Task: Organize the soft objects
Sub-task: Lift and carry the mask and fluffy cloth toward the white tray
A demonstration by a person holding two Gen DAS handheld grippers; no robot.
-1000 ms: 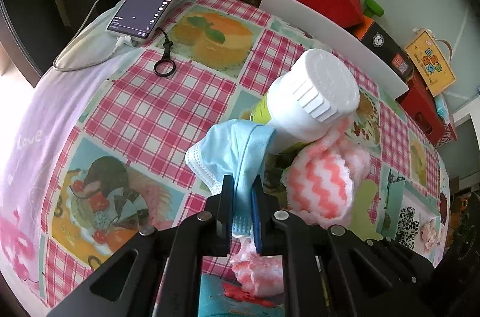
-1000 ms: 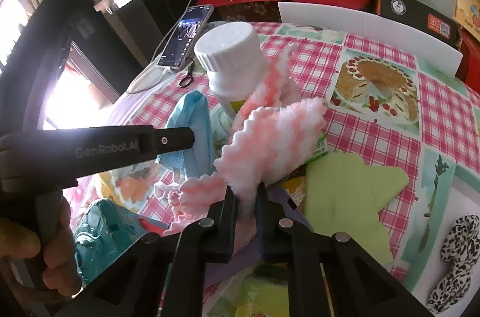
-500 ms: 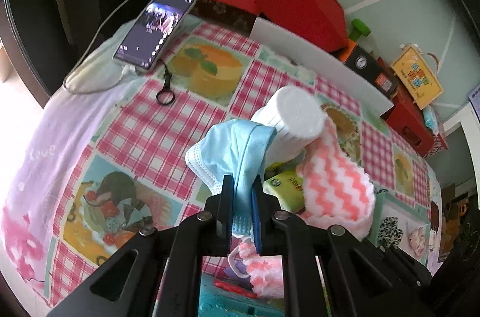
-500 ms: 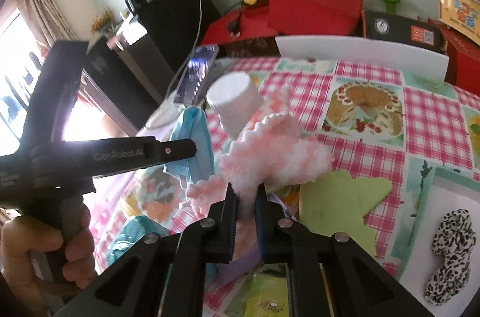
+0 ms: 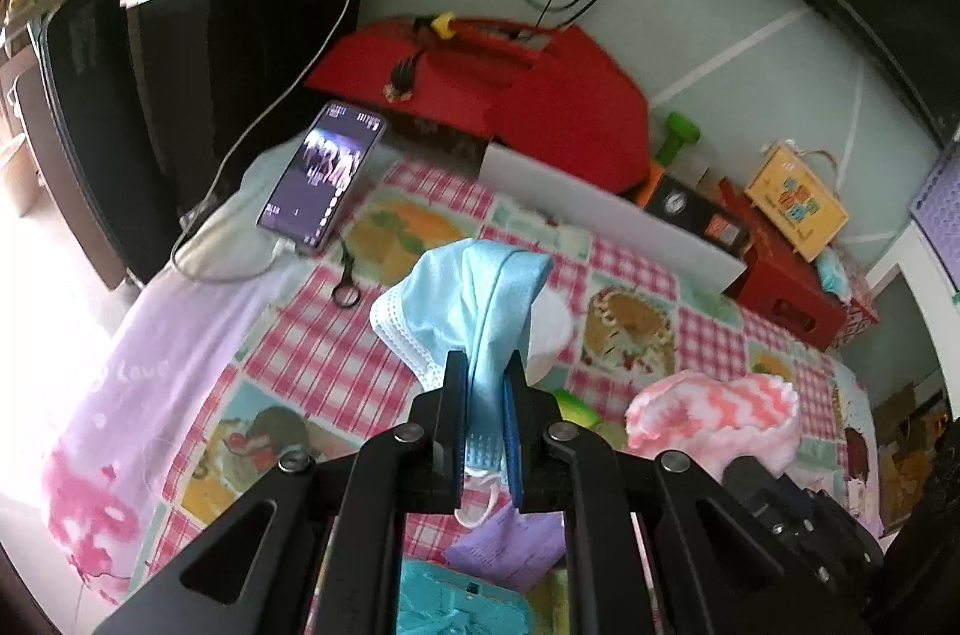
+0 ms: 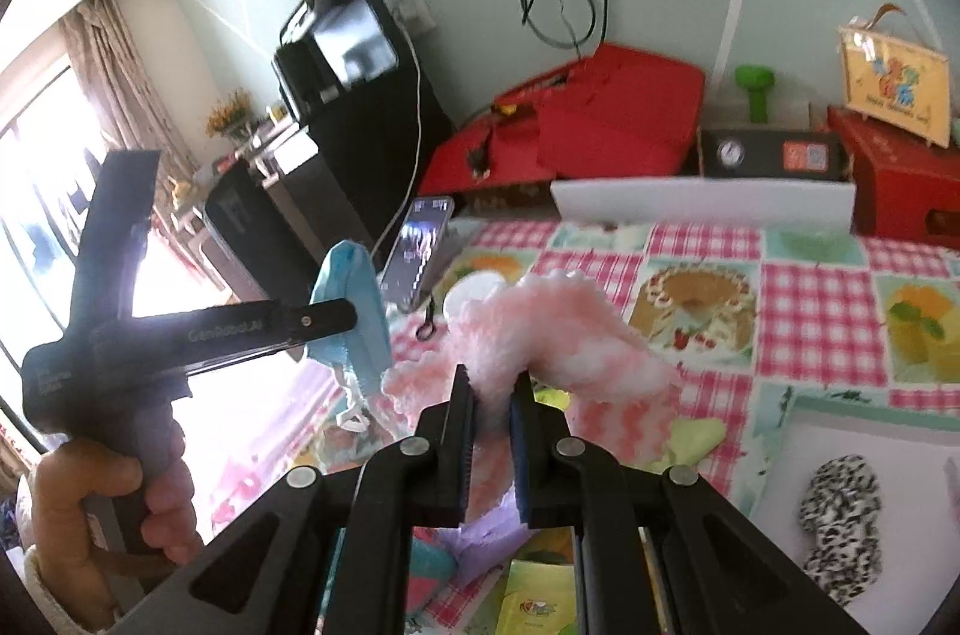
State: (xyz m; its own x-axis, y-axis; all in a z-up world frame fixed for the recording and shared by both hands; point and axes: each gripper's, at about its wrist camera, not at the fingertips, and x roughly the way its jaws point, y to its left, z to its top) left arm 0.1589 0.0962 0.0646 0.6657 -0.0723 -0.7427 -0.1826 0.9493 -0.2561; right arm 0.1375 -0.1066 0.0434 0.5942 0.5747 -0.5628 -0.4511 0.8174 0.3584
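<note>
My left gripper (image 5: 485,371) is shut on a light blue face mask (image 5: 480,293), which hangs above the checked tablecloth (image 5: 336,365). In the right wrist view the same mask (image 6: 354,317) dangles from the left gripper (image 6: 348,314), held by a person's hand (image 6: 120,503). My right gripper (image 6: 493,386) is shut on a fluffy pink-and-white zigzag cloth (image 6: 558,341), lifted off the table; that cloth (image 5: 714,413) also shows at the right of the left wrist view. A white-capped bottle (image 6: 474,290) stands behind the cloth.
A phone (image 5: 321,185) on a cable lies at the table's far left, with a key ring (image 5: 345,287) beside it. A white tray (image 6: 702,206) and red boxes (image 5: 498,83) line the far edge. A leopard-print soft item (image 6: 843,521) lies on white at the right. A teal object (image 5: 456,605) and purple paper (image 5: 510,545) sit near the front.
Both grippers have risen with their loads and tilted up, showing more of the wall and room. The pink cloth has come clear of the bottle. Both grips are unchanged.
</note>
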